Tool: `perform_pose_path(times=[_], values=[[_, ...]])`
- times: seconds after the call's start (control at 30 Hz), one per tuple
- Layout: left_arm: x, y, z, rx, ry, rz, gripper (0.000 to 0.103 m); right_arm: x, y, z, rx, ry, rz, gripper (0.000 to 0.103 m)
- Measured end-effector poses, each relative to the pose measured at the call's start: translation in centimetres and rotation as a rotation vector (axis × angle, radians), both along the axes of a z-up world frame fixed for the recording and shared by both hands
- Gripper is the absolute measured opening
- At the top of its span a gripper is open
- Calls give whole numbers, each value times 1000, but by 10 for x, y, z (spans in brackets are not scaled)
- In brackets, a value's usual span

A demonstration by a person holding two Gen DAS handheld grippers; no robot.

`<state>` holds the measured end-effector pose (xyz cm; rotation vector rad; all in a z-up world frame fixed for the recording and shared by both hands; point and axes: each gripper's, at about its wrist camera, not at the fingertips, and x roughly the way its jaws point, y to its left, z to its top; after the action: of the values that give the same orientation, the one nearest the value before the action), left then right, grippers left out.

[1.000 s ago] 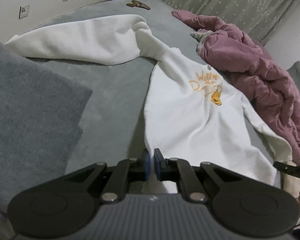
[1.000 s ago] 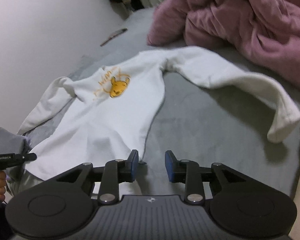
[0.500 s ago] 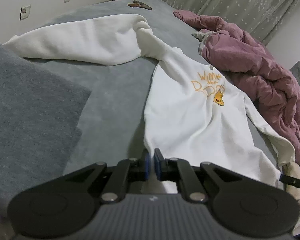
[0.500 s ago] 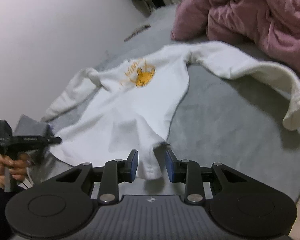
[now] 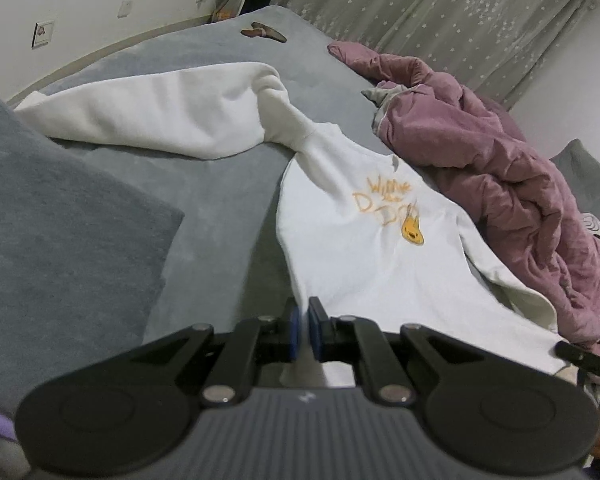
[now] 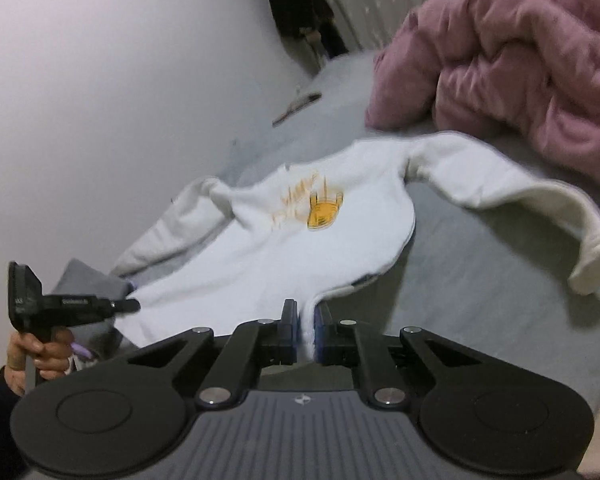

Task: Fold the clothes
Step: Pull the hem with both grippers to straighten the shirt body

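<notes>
1. Spread front-up on the grey bed (image 5: pixel 228 216): white sweatshirt (image 5: pixel 364 256), sleeves out left and right, pink quilt (image 5: pixel 500 176) at the far right.
2. Left claw (image 5: pixel 304 326) clamped on the near hem corner.
3. Right claw (image 6: pixel 307 330) just closing, now pinching the other hem corner.
4. Step in hand, by judgement: hem gripped, ready to fold.
5. Next: lift both corners together, carry toward the collar, keep the hem taut.
</notes>
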<state>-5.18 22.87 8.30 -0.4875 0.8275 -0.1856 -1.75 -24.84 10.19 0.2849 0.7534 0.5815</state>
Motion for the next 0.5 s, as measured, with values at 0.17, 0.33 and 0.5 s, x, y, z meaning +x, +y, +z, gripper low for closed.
perform_pose_path(times=[0.17,0.33,0.5], values=[[-13,-5,6,-18,-9,-56,7,-16,-17,8,-23,-11,-45,10],[-26,-20,-1,34,32,-94,7,-20,-22,7,-65,7,-67,10],[-37,-29,-11,52,92,-107,7,-26,-25,7,-123,6,-82,10]])
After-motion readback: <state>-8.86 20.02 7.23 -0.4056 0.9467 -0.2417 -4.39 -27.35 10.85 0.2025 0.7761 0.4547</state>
